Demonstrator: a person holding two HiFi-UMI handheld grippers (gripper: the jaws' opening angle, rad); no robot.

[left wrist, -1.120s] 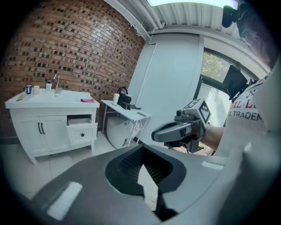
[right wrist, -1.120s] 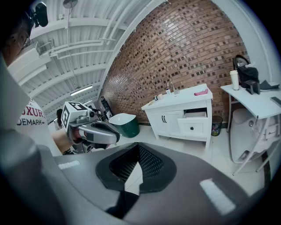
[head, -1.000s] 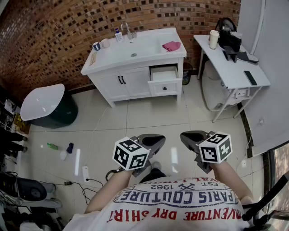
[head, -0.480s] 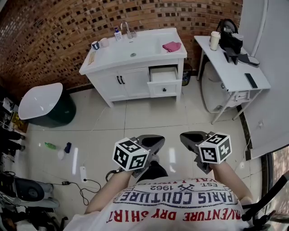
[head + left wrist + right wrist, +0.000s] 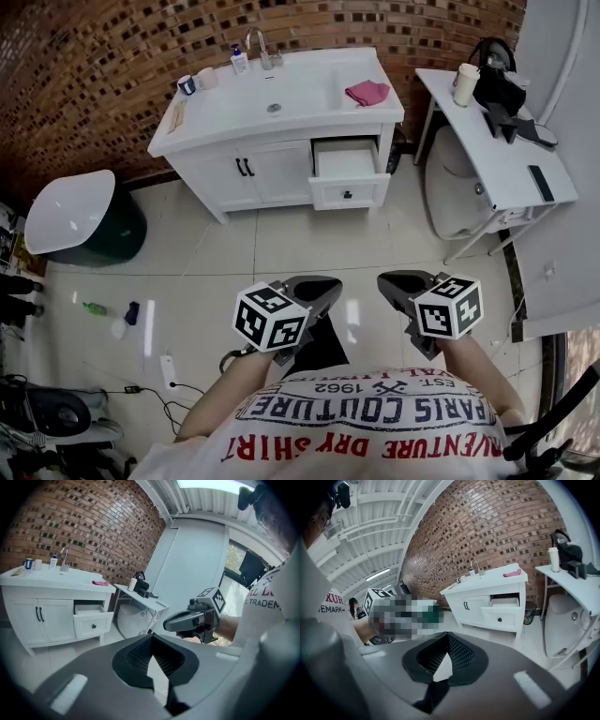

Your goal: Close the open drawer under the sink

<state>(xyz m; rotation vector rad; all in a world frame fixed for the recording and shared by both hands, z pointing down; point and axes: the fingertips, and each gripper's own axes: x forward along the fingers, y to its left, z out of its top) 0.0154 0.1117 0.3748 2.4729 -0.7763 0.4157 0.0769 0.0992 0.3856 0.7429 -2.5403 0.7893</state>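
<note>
The white sink cabinet [image 5: 281, 103] stands against the brick wall, far ahead of me. Its upper right drawer [image 5: 349, 178] is pulled out, with a small dark knob on its front; it also shows as the drawer [image 5: 91, 620] in the left gripper view and the drawer [image 5: 504, 613] in the right gripper view. My left gripper [image 5: 314, 286] and right gripper [image 5: 403, 281] are held side by side at waist height over the tiled floor, well short of the cabinet. Both are shut with nothing between the jaws, as the left gripper [image 5: 152, 639] and right gripper [image 5: 447, 634] show in their own views.
A pink cloth [image 5: 367, 92], cups and bottles sit on the sink top. A white folding table [image 5: 497, 141] with a cup and black gear stands right of the drawer, a white tub below it. A dark green bin [image 5: 80, 220] stands left. A power strip [image 5: 167, 370] and cable lie on the floor.
The cabinet and drawer have grown larger and slid lower in the head view as I come nearer. Both grippers keep the same pose in front of me.
</note>
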